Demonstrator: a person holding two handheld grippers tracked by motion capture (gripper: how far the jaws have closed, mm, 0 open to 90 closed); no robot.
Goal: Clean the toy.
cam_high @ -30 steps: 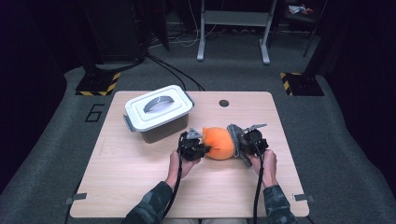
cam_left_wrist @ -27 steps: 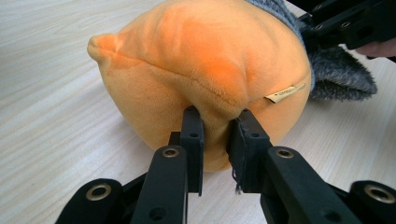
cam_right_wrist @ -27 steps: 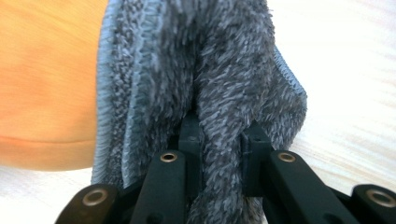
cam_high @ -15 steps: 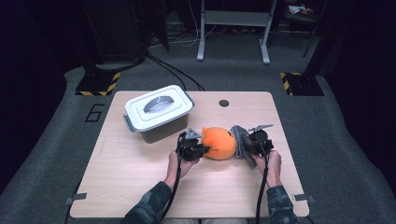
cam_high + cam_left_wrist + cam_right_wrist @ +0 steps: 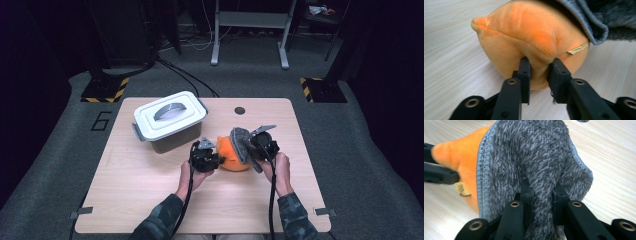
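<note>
Item: round orange plush toy [image 5: 234, 155], soft pile fabric, with a small cream sewn-in label [image 5: 577, 49]. It rests on the pale wood-grain table [image 5: 150, 200], right of centre, between the two hand-held grippers.

Item: grey fluffy cloth with a stitched edge [image 5: 536, 157], draped over the toy's right side and lifted up from it at the top.

Left gripper [image 5: 539, 65]: black jaws pinching a fold of the orange plush at the toy's left side. The jaws have just been opening a little, yet the fold sits between the pads and is squeezed by them.

Right gripper [image 5: 541, 188]: black jaws clamped tight on a bunch of the grey cloth, held just beside the toy.

Item: white-lidded grey plastic box with a curved handle and side latches [image 5: 170, 120], closed, at the table's far left, near the toy but apart from it.

Item: small dark round hole [image 5: 239, 110] in the tabletop near the far edge.
</note>
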